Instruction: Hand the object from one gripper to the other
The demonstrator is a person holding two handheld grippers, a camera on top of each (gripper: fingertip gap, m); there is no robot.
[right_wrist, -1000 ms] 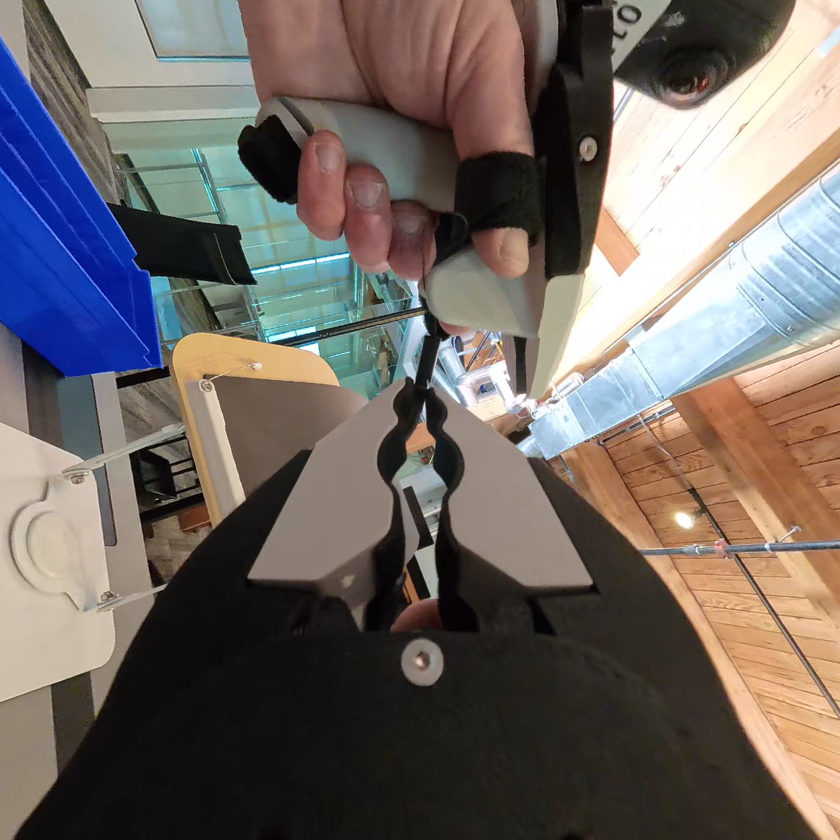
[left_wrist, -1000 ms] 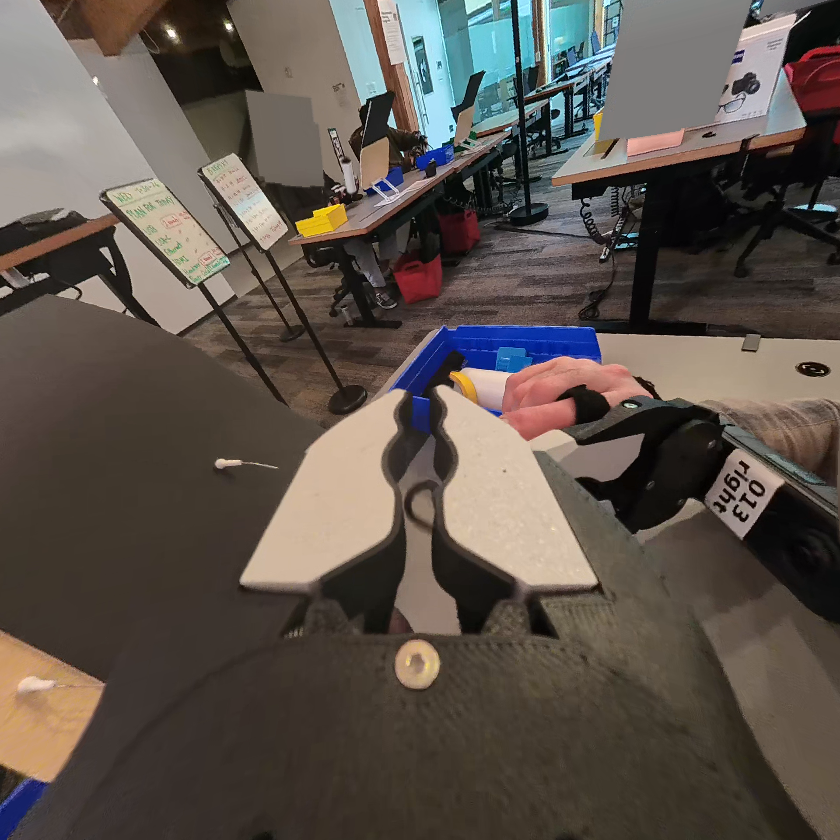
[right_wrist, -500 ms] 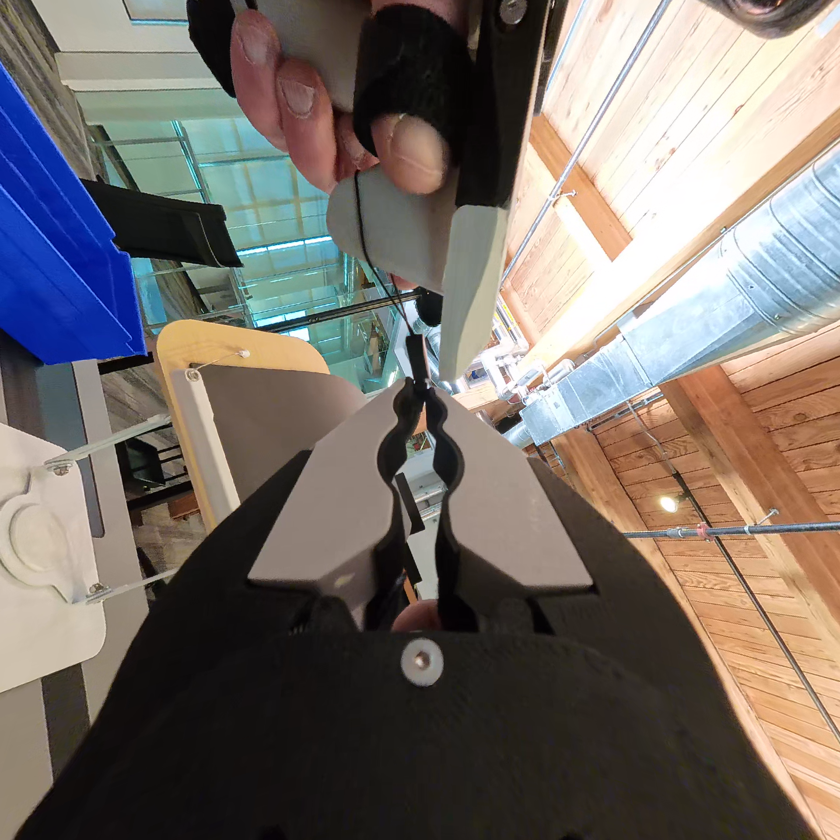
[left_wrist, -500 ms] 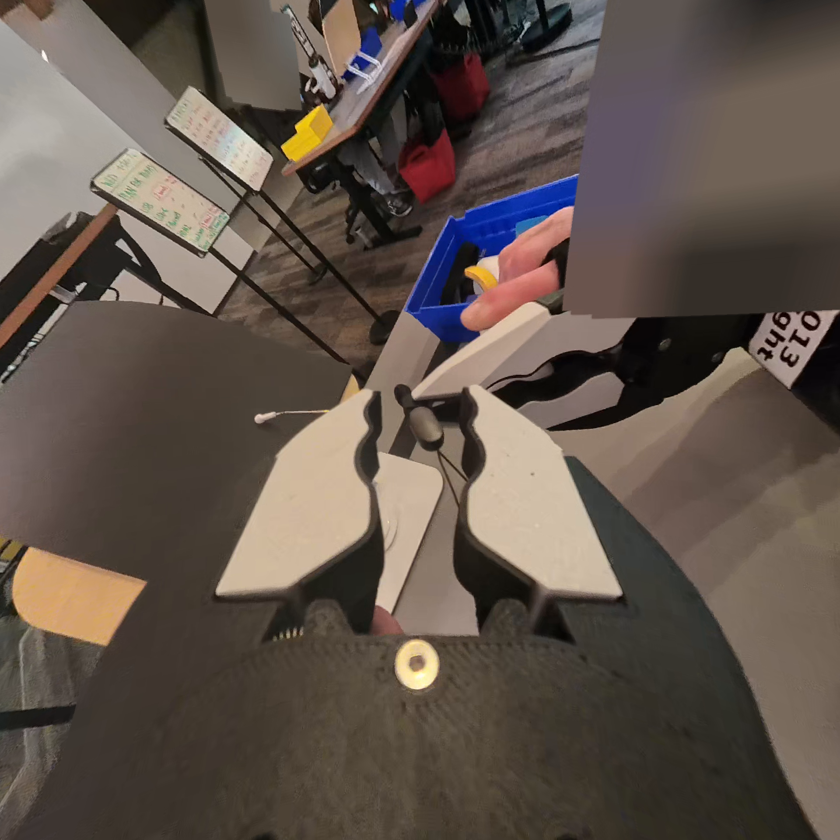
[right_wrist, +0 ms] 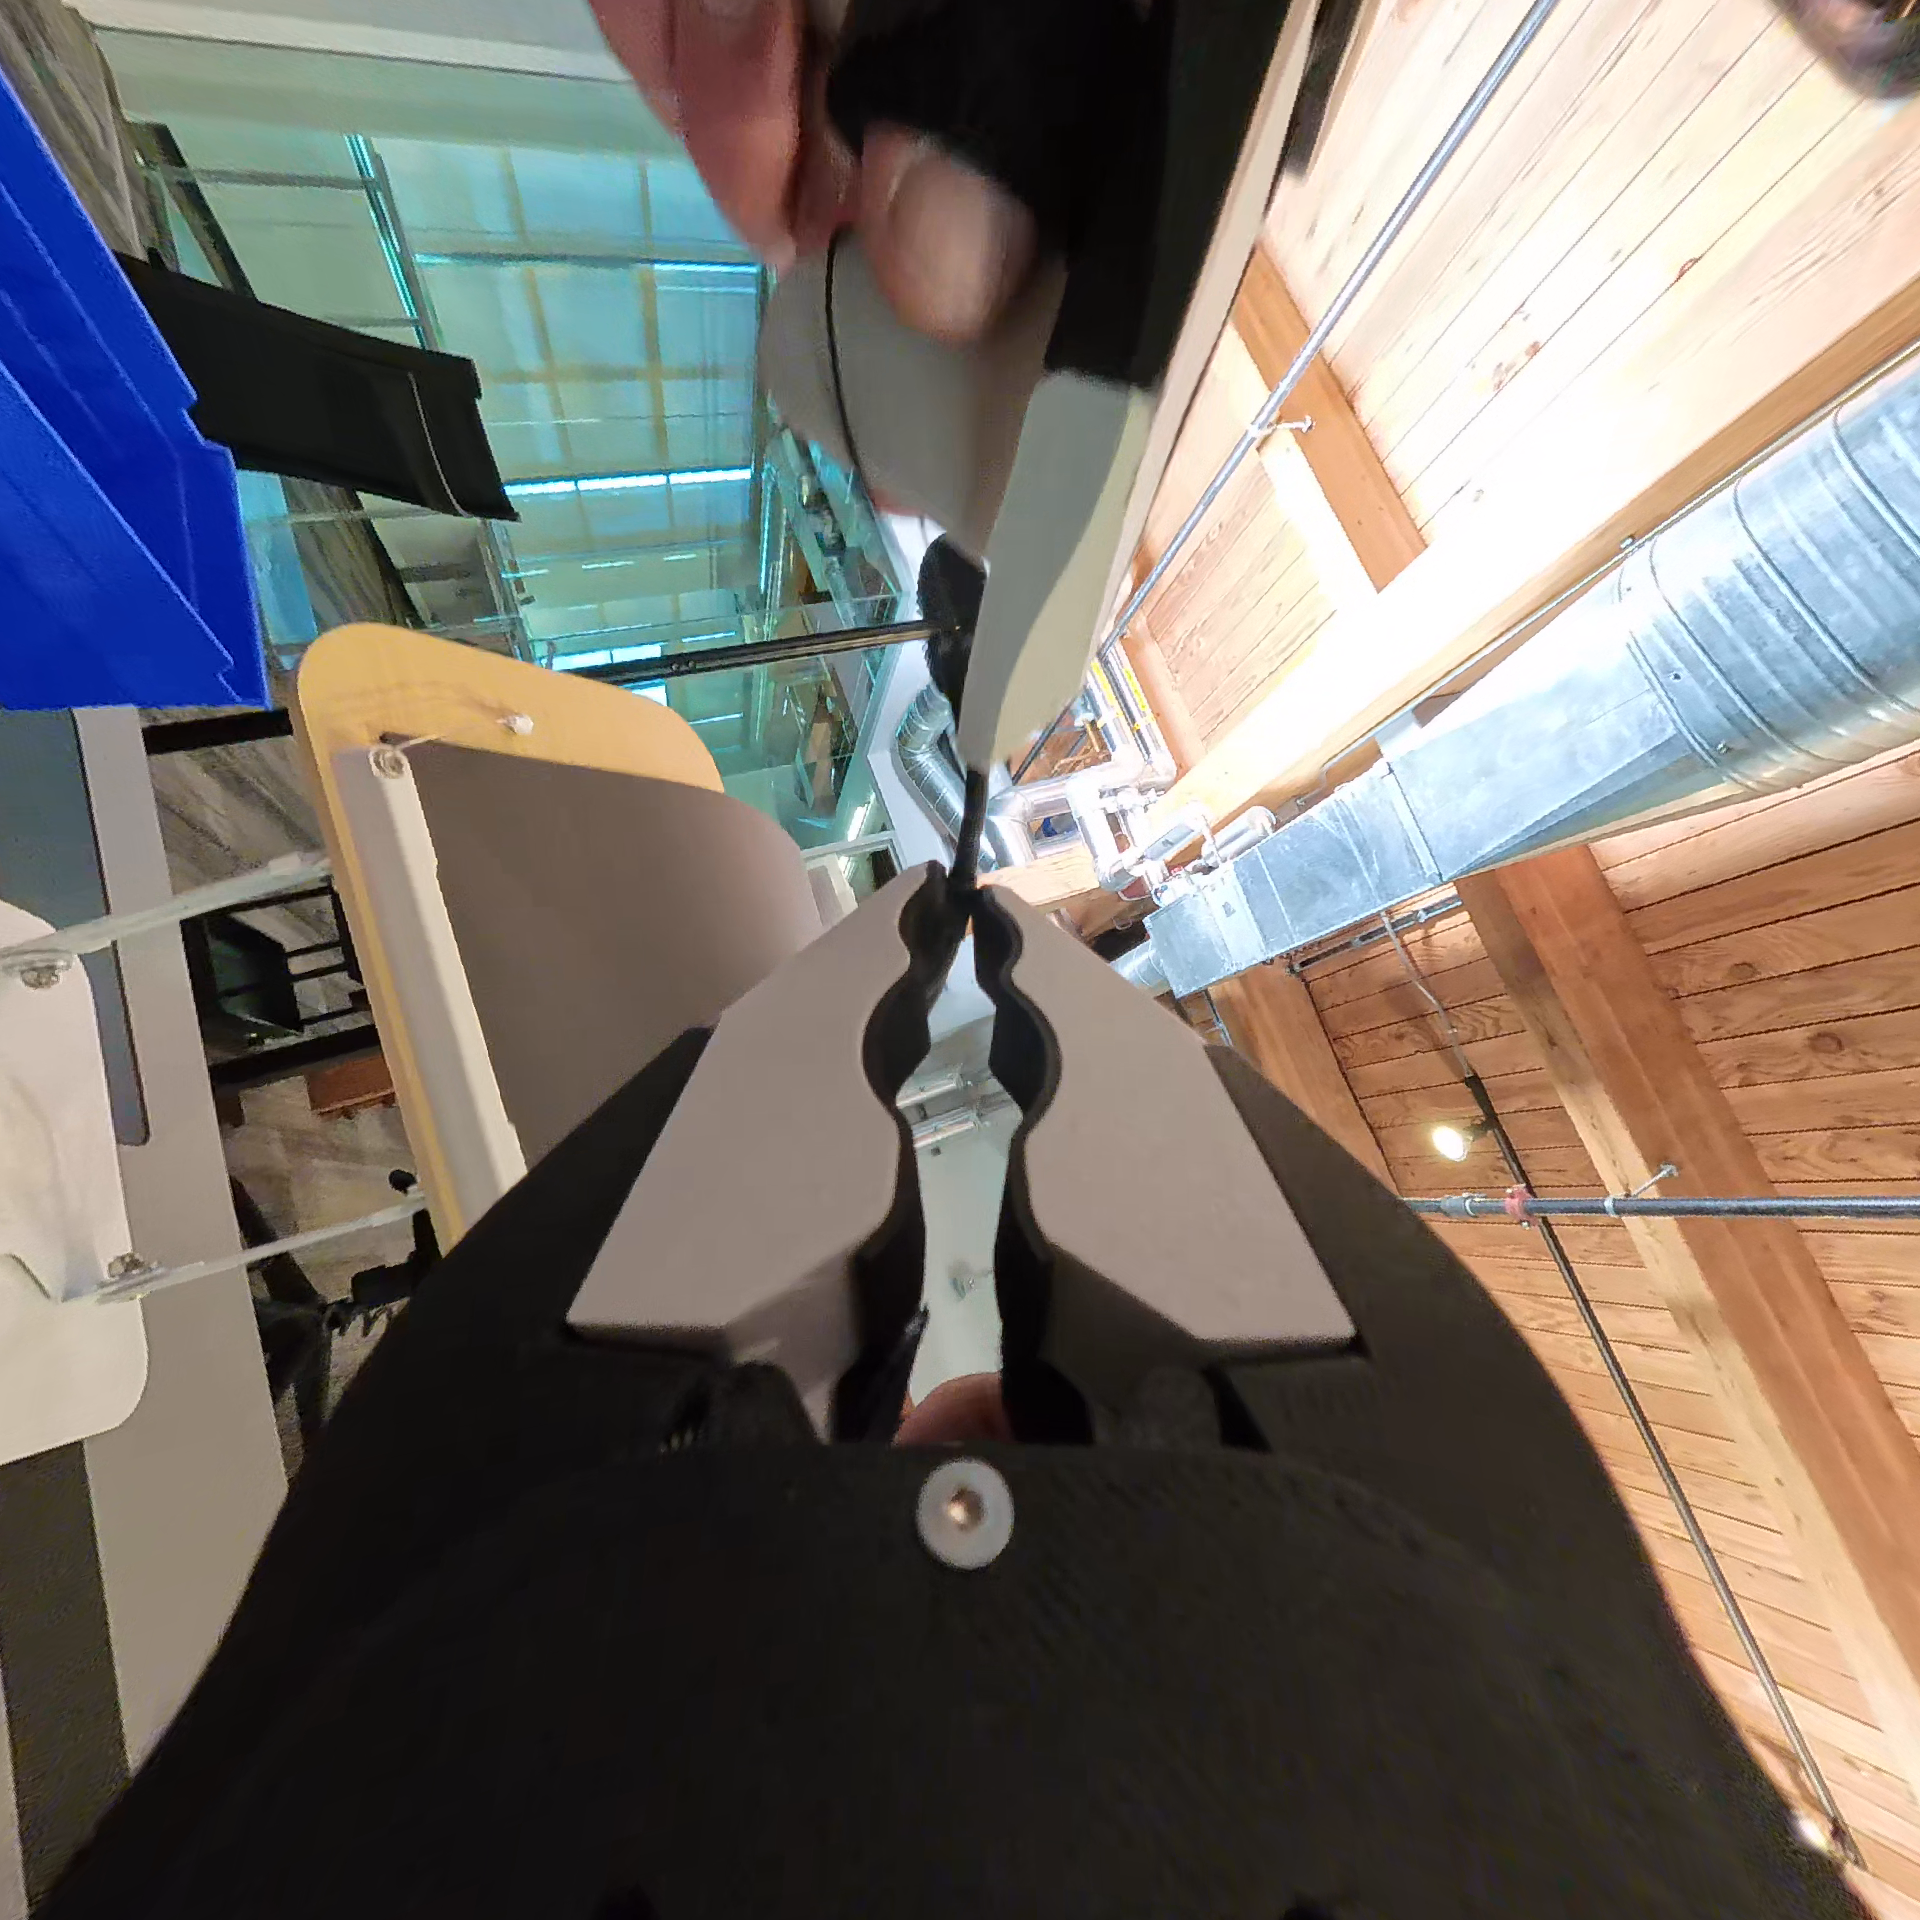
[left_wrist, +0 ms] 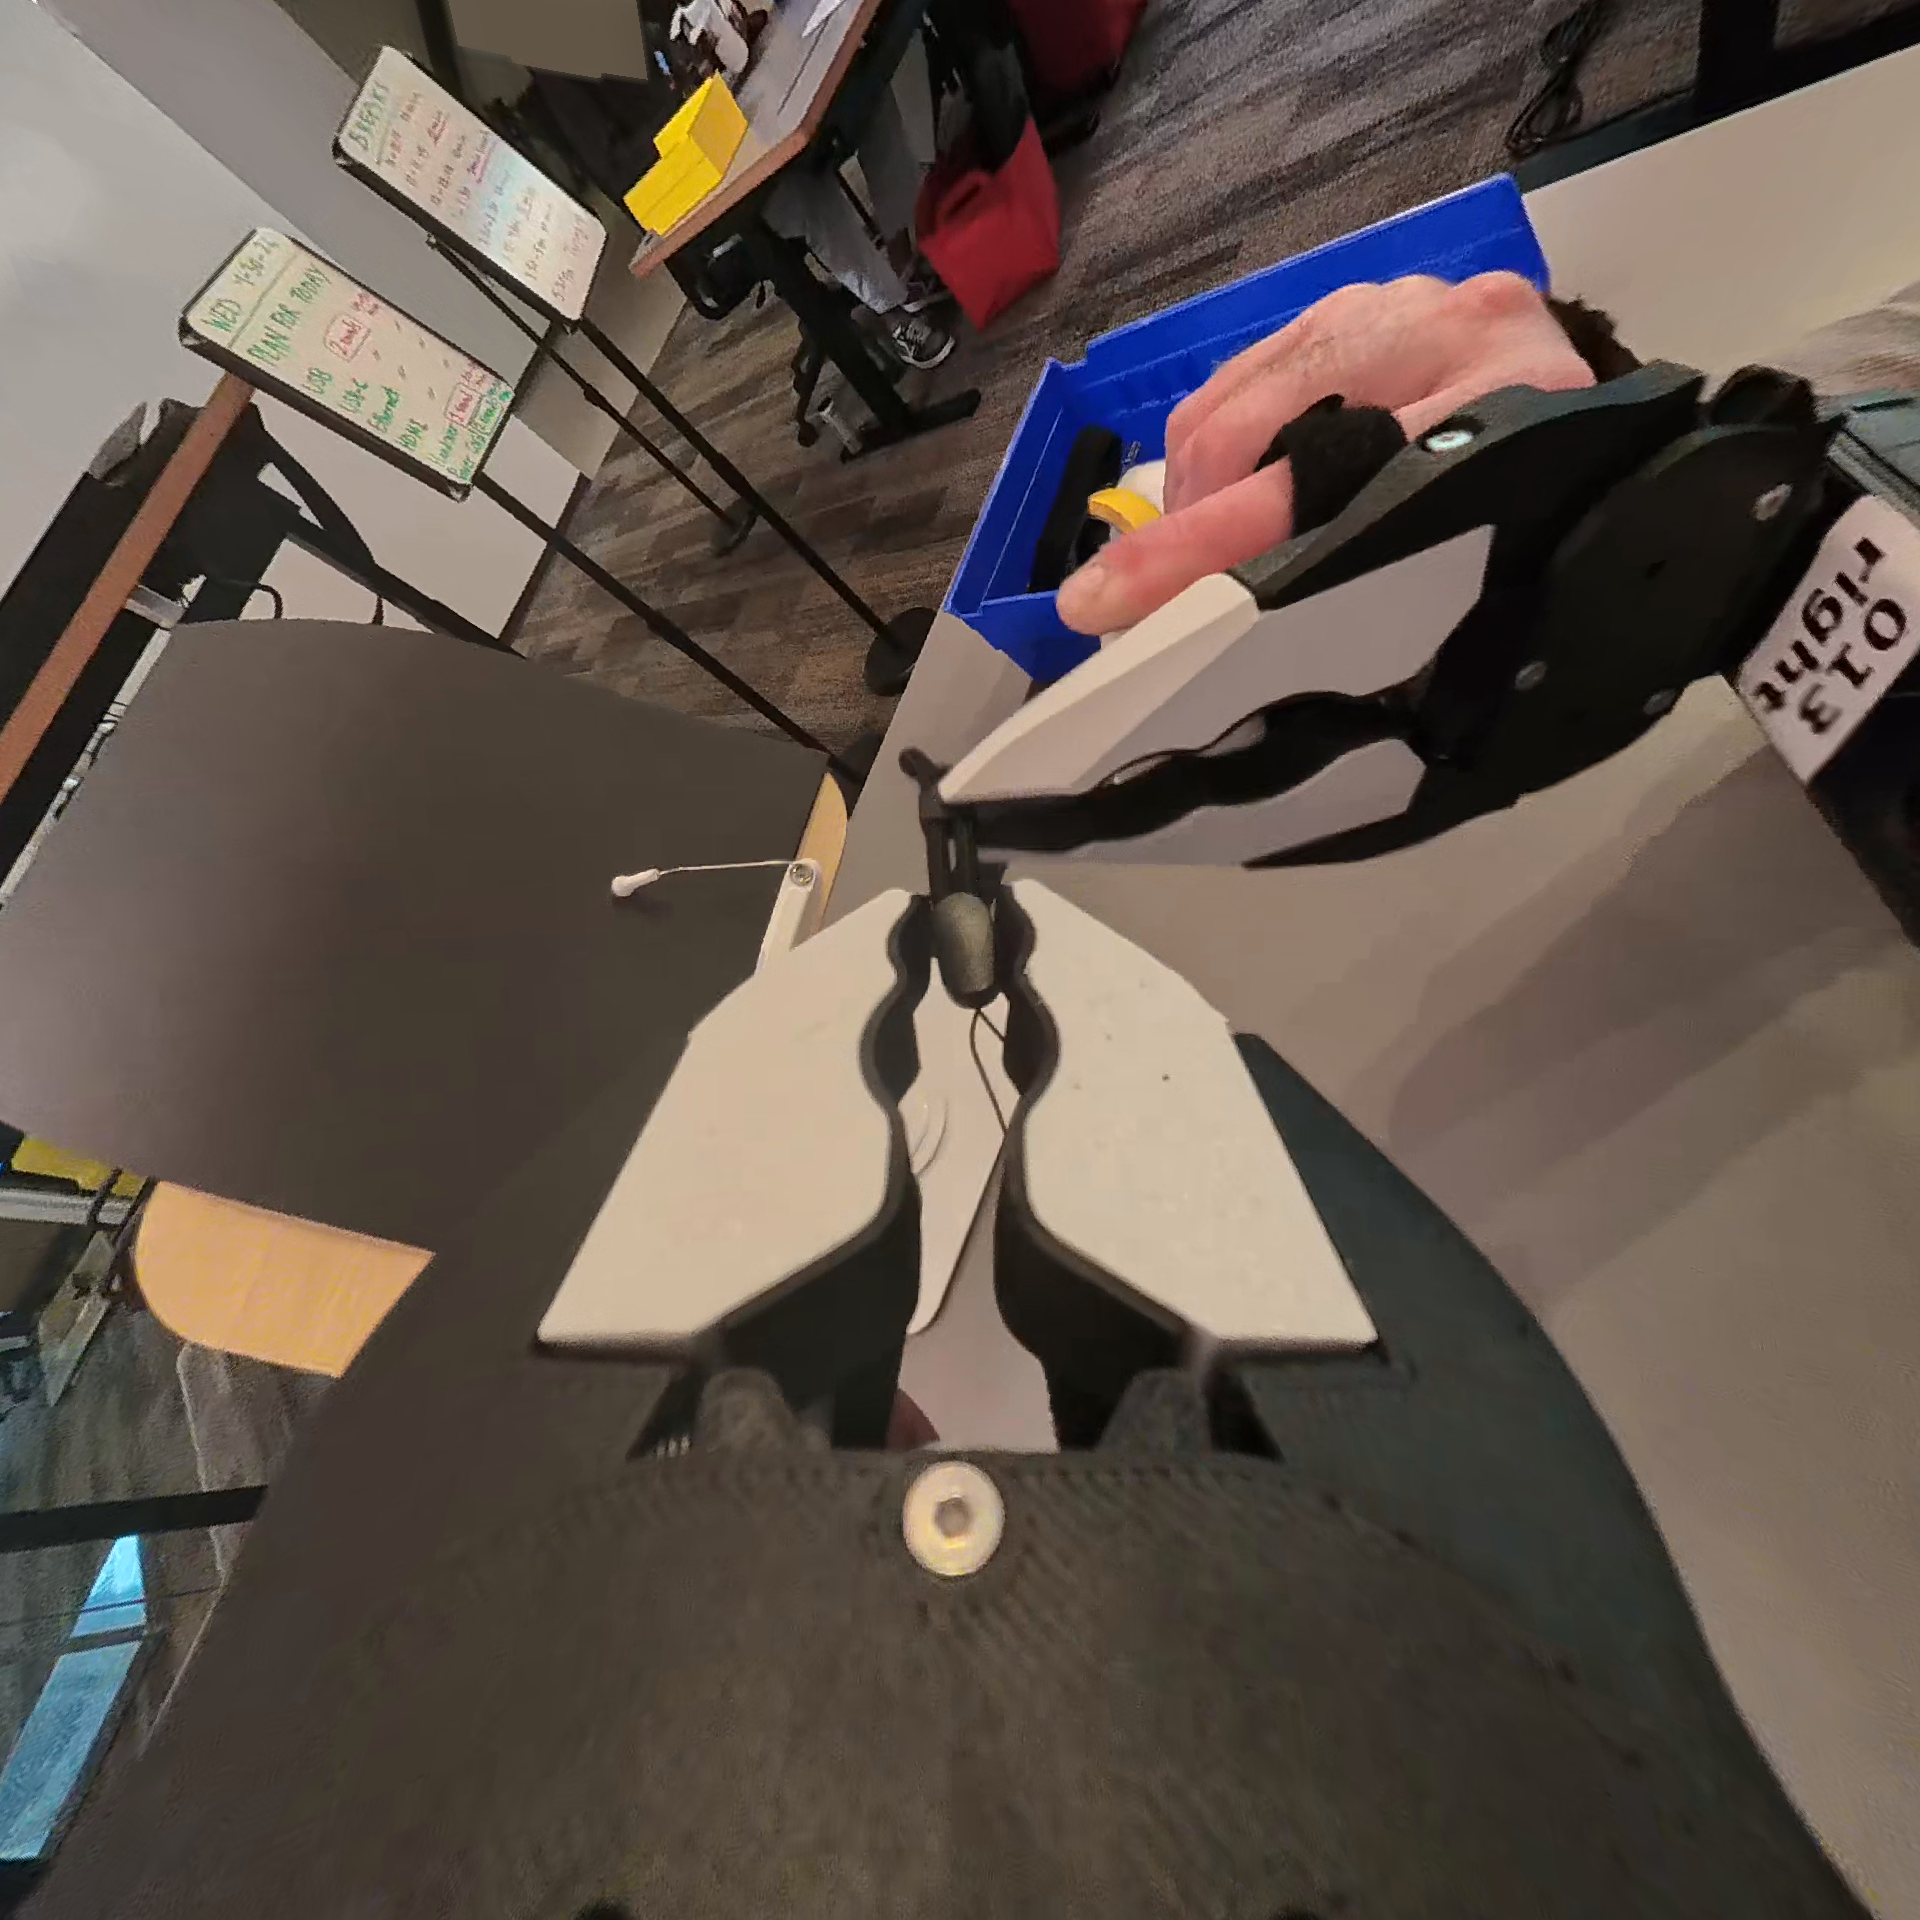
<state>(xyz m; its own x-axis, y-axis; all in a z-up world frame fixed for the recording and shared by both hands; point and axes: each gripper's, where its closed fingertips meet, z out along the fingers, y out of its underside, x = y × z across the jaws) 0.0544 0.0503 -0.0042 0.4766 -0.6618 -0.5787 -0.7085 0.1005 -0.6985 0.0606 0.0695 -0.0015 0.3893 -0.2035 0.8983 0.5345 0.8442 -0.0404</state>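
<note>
A small black object [left_wrist: 961, 951] with a thin cord was held in the air between the two grippers. Its upper end was pinched by the tips of the right gripper [left_wrist: 951, 805], whose fingers were pressed together on it. Its rounded body lay between the tips of the left gripper [left_wrist: 961, 914], whose fingers were narrowly spread; whether they touched it could not be told. In the right wrist view the same object [right_wrist: 964, 831] was seen clamped at the right gripper [right_wrist: 961, 899], with the left gripper [right_wrist: 977, 717] just beyond it. A grey table [left_wrist: 1558, 987] was seen below, with a blue bin [left_wrist: 1039, 520] at its far edge. Beyond were whiteboards on stands [left_wrist: 353, 364], desks, a red bag [left_wrist: 987, 223] and patterned carpet. A wooden ceiling [right_wrist: 1662, 1039] and a metal duct [right_wrist: 1714, 644] were seen overhead.
</note>
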